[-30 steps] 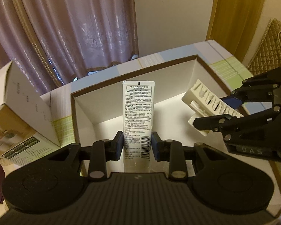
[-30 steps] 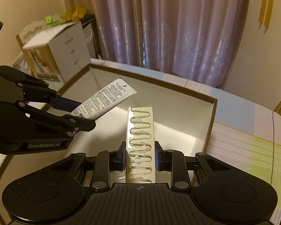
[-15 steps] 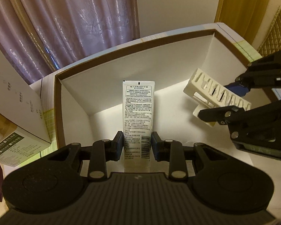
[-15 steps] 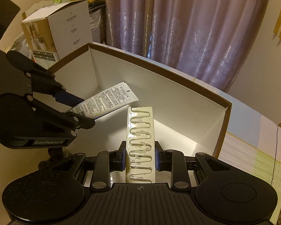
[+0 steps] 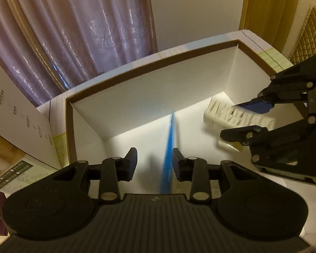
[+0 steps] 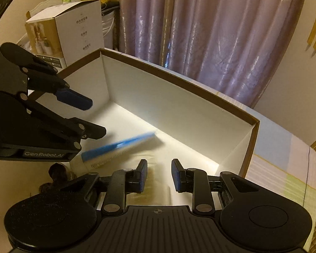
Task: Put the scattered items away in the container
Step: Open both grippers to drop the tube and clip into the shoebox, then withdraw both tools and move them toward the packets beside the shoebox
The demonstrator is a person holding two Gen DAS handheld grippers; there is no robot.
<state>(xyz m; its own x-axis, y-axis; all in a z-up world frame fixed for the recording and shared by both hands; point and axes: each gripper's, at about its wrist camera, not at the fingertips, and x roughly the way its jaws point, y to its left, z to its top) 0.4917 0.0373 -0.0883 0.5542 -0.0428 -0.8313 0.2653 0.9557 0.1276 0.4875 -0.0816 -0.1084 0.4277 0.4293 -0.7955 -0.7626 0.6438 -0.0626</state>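
Observation:
The container is a white box with a brown rim [image 5: 153, 62], also in the right wrist view [image 6: 179, 80]. My left gripper [image 5: 154, 162] is open over the box; the white and blue tube [image 5: 168, 147] drops blurred between its fingers, edge-on. It also shows in the right wrist view [image 6: 115, 147], falling toward the box floor. My right gripper [image 6: 159, 175] is open and empty. The white ribbed holder [image 5: 238, 116] falls blurred inside the box beside the right gripper's fingers [image 5: 252, 105].
A white and tan product carton [image 6: 67, 38] stands outside the box on the left, also in the left wrist view [image 5: 16, 126]. Purple curtains [image 6: 210, 31] hang behind. The striped table top [image 6: 284, 168] extends right of the box.
Both grippers opened. The tube left the left gripper and turned edge-on as it fell. The ribbed holder left the right gripper and dropped into the box.

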